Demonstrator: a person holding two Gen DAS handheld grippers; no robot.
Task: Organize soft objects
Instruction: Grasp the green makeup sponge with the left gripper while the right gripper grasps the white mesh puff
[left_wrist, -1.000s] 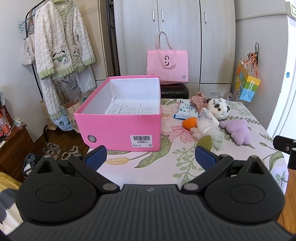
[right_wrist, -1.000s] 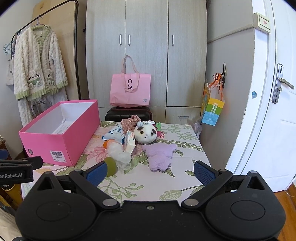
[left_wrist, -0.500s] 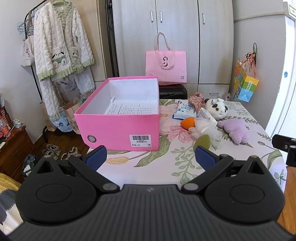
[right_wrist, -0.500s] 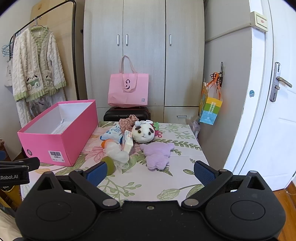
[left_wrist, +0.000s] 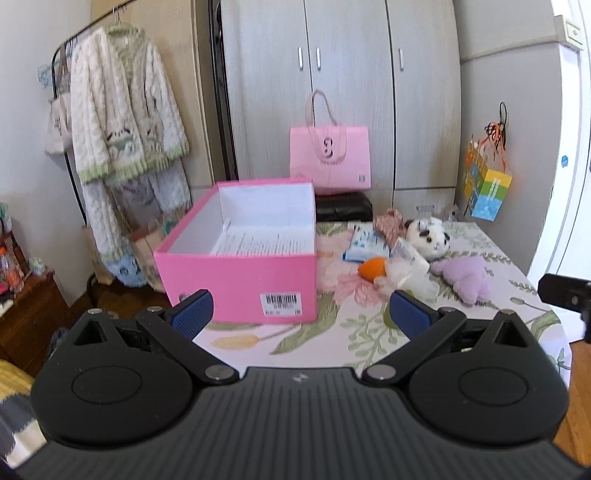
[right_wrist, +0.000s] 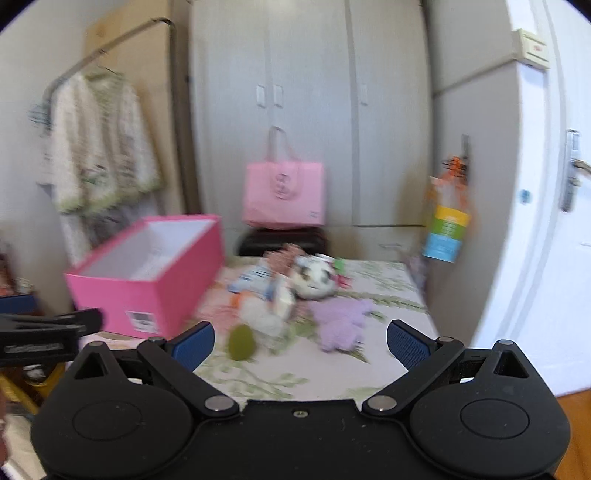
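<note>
An open pink box (left_wrist: 240, 273) stands on the left of the floral table (left_wrist: 332, 343); it also shows in the right wrist view (right_wrist: 147, 291). To its right lies a pile of soft things: a panda plush (left_wrist: 428, 236), a purple plush (left_wrist: 465, 277), an orange sponge (left_wrist: 373, 267), a white puff (left_wrist: 402, 275), a blue packet (left_wrist: 364, 242). The right wrist view is blurred and shows the panda plush (right_wrist: 314, 280), purple plush (right_wrist: 340, 321) and a green sponge (right_wrist: 242, 341). My left gripper (left_wrist: 301, 314) is open and empty before the box. My right gripper (right_wrist: 301, 341) is open and empty before the pile.
A pink tote bag (left_wrist: 330, 162) sits on a black case behind the table. A clothes rack with a fluffy cardigan (left_wrist: 122, 110) stands at the left. A wardrobe (left_wrist: 332, 74) is behind and a white door (right_wrist: 554, 221) at the right. A colourful bag (left_wrist: 487, 188) hangs on the wall.
Both grippers have tilted and shifted; the right view has swung and is now motion-blurred. Both stay open and empty. The objects on the table have not moved.
</note>
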